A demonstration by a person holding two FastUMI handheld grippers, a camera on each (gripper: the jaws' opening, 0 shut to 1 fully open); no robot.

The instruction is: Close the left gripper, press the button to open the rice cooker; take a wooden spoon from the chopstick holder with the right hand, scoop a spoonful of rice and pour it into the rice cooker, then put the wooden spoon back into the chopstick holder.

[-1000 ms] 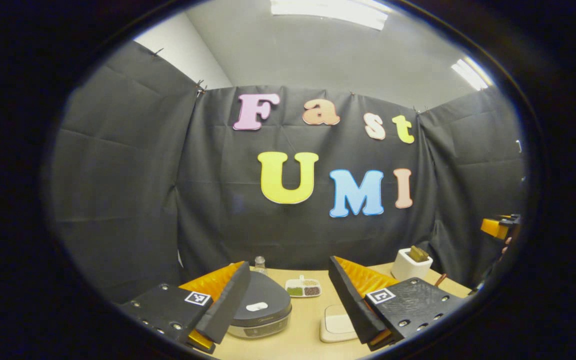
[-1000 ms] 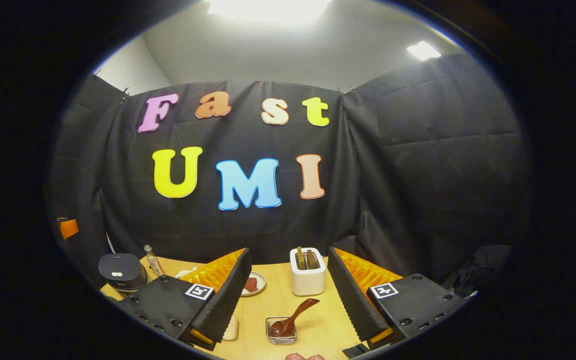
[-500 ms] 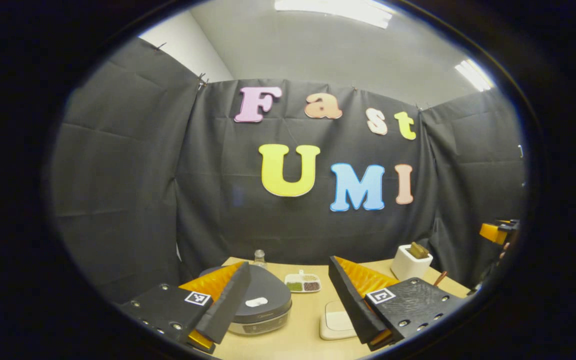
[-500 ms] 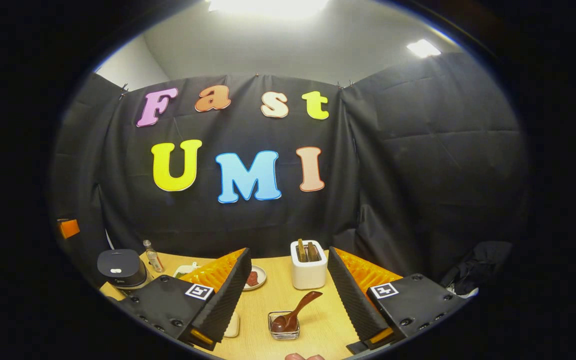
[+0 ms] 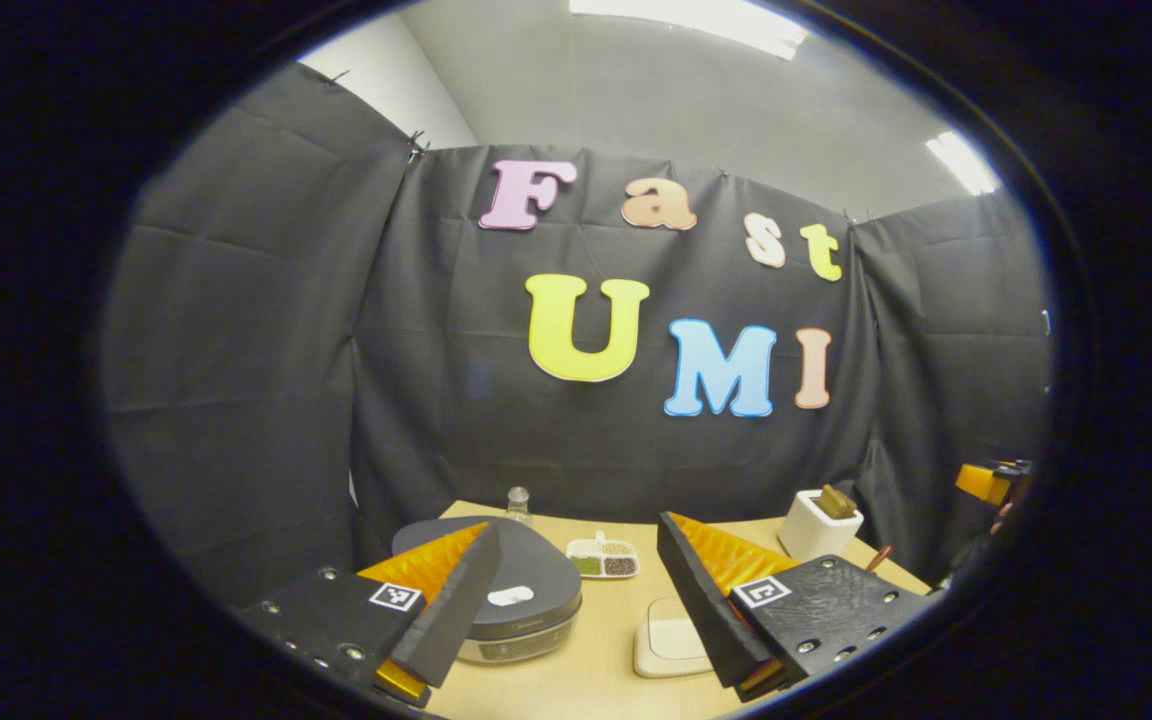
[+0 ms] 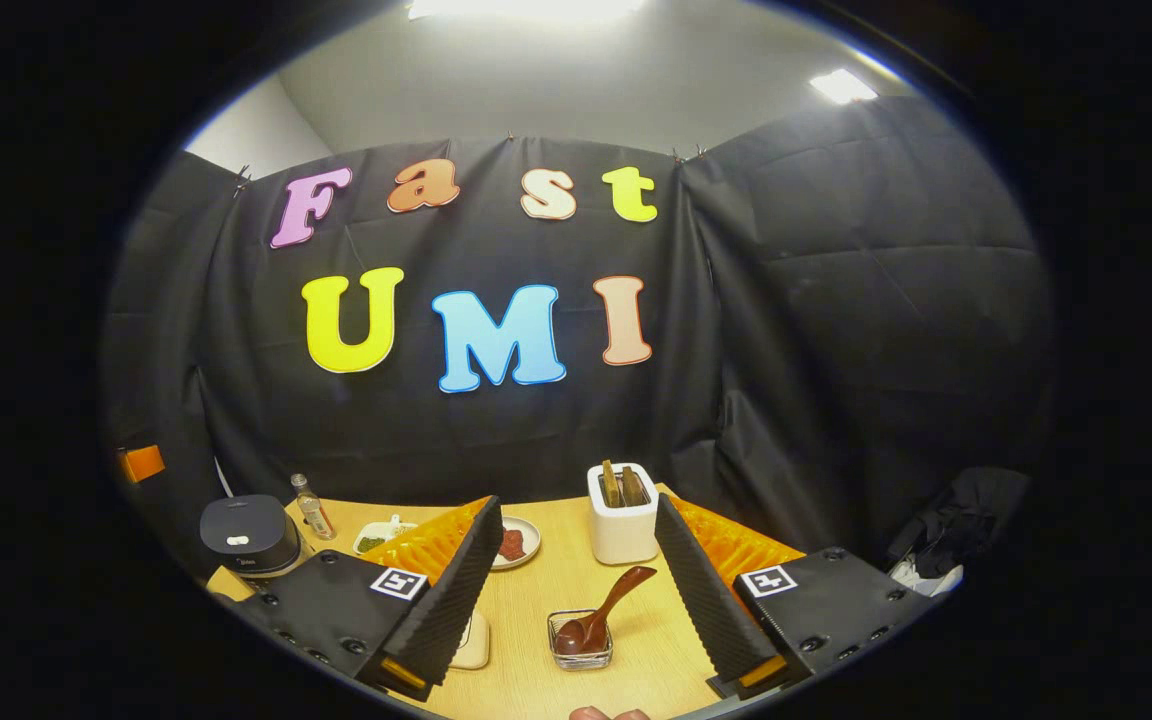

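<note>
Lid shut, the rice cooker [image 5: 511, 595] sits on the counter [image 5: 596, 665] just ahead of our left gripper [image 5: 576, 590], jaws spread — we should pinch them together first, then press squarely on its button [image 5: 511, 596] — right gripper [image 6: 576, 590] also spread.

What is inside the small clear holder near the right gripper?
A wooden spoon stands bowl-down in the clear holder, handle leaning out toward the white container. Anything beneath the bowl is hidden.
</note>
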